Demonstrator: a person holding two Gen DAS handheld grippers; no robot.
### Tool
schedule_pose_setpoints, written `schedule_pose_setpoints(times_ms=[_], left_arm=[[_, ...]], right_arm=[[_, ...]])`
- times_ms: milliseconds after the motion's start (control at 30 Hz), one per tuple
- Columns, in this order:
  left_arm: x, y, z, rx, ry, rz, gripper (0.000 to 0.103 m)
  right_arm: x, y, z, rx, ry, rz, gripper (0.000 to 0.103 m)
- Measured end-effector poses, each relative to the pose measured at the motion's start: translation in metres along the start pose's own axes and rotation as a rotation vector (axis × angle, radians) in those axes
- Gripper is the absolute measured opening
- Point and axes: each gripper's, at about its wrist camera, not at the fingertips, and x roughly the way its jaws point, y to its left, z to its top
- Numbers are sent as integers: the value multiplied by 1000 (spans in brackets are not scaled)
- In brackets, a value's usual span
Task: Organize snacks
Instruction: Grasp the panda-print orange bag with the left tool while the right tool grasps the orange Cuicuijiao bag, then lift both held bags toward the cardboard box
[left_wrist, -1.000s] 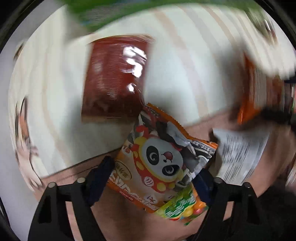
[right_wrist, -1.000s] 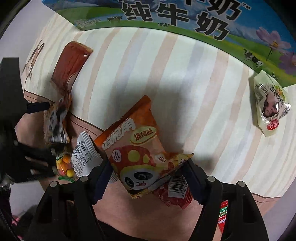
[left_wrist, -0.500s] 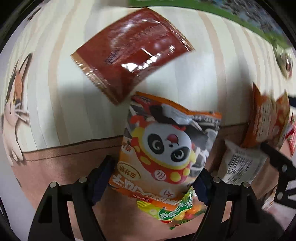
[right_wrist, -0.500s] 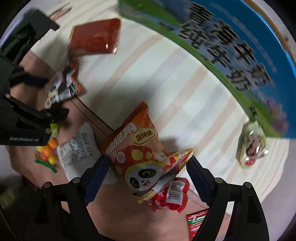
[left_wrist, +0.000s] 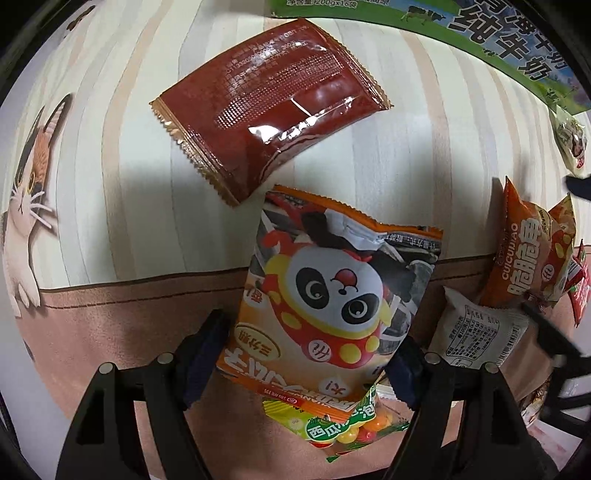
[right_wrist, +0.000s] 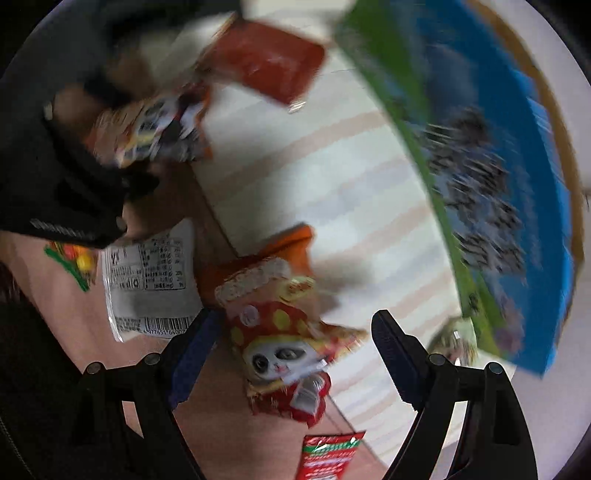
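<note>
Your left gripper (left_wrist: 306, 354) still pinches the panda bag (left_wrist: 332, 306), now steadied below the red packet (left_wrist: 269, 114) on the striped cloth (left_wrist: 110, 166). Your right gripper (right_wrist: 291, 354) has spread off the orange bag (right_wrist: 280, 314), which lies on the cloth, and swings away; that bag looks placed.

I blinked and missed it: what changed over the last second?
The right gripper twisted: the milk carton swung from its view's top to the right. The left gripper turned too, still clamping the panda bag. The brown packet and white packet lay unmoved.
</note>
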Motion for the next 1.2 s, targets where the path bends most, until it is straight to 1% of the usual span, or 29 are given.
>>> schedule_pose_setpoints(times_ms=[33,67,100,133,233,300,367,400,433,467,500,533,567,600,633,700,733,767,833,933,967,1000,1033,1067,1133,1200], left_arm=[[1,-3,0,-3,-2,-3,77],[-1,-1,0,-8,-3,-6,77],[-5,0,0,-14,-5,-10,77],[-5,2,0,-22,-8,-15,77],[-9,13,-1,-51,-16,-34,77],[-10,19,-4,-70,-17,-47,77],[-10,23,-5,-98,-17,-64,77],[-9,25,-6,-109,-17,-72,77],[-7,26,-6,-115,-14,-74,77],[-8,27,-7,-118,-13,-72,77],[-9,27,-8,-121,-10,-69,77],[-8,28,-8,-122,-7,-67,77],[-7,28,-7,-125,-5,-63,77],[-7,28,-7,-131,-5,-62,77],[-7,30,-7,-142,-7,-62,77],[-7,28,-4,-163,-17,-64,75],[-10,29,-5,-174,-30,-64,69],[-12,29,-6,-179,-38,-63,64],[-17,28,-7,-184,-49,-65,54],[-25,25,-9,-190,-60,-75,45],[-27,24,-10,-187,-64,-74,43],[-30,22,-10,-186,-68,-71,42],[-34,21,-11,-185,-72,-70,41],[-36,20,-12,-185,-74,-71,40],[-44,17,-12,-191,-87,-85,35],[-54,13,-12,-189,-99,-101,35]], right_arm=[[8,-1,5,3,31,7,86],[12,-3,6,24,44,28,70],[17,-9,8,81,57,85,60],[19,-18,8,142,57,125,57],[18,-47,1,382,18,258,56],[19,-67,-9,569,-20,342,56],[25,-89,-27,810,-64,499,56],[31,-97,-37,931,-82,602,56],[36,-100,-41,991,-85,666,59],[40,-101,-42,1019,-82,718,72],[41,-101,-43,1033,-83,758,79],[39,-101,-43,1044,-97,760,87],[40,-96,-46,1037,-101,738,87],[32,-98,-41,1017,-99,712,87],[45,-95,-43,1000,-93,694,87],[43,-86,-40,993,-85,668,87],[43,-88,-37,996,-97,646,81],[40,-83,-39,994,-101,619,63],[32,-73,-37,1004,-125,598,55],[25,-74,-39,1014,-154,603,53],[24,-73,-52,1019,-163,610,53],[24,-72,-54,1021,-170,616,52],[31,-76,-65,1021,-179,623,52],[32,-79,-85,1024,-191,631,52],[27,-78,-93,1029,-219,651,52],[16,-80,-99,1034,-250,667,51]])
